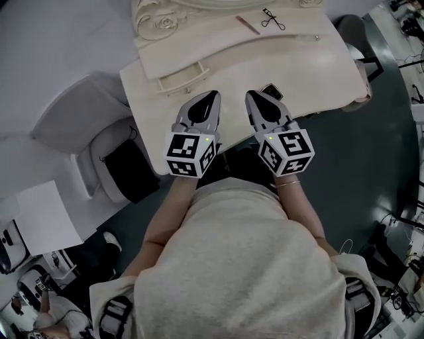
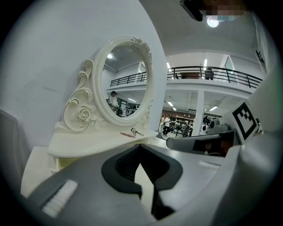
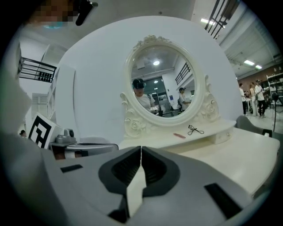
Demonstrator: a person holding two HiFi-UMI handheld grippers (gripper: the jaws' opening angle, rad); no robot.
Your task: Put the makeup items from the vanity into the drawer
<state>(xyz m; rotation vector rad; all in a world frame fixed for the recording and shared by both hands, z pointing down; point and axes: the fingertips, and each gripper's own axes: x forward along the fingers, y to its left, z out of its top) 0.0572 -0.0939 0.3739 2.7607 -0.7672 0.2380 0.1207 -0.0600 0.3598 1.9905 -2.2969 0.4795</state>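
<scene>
On the cream vanity (image 1: 311,73), a pink stick (image 1: 248,24) and a black eyelash curler (image 1: 272,18) lie on the raised shelf below the oval mirror (image 3: 163,84). Both show in the left gripper view, stick (image 2: 127,135) and curler (image 2: 137,131), and in the right gripper view, stick (image 3: 179,135) and curler (image 3: 195,129). A small dark flat item (image 1: 271,91) rests on the tabletop by the right gripper's tip. A drawer (image 1: 182,78) under the shelf's left end stands slightly open. My left gripper (image 1: 215,95) and right gripper (image 1: 250,95) hover side by side over the front edge, both shut and empty.
A grey padded chair (image 1: 79,119) and a black bag (image 1: 129,169) stand left of the vanity. White paper (image 1: 40,215) lies on the floor. Cables and gear (image 1: 404,218) crowd the right side. The person's torso fills the lower head view.
</scene>
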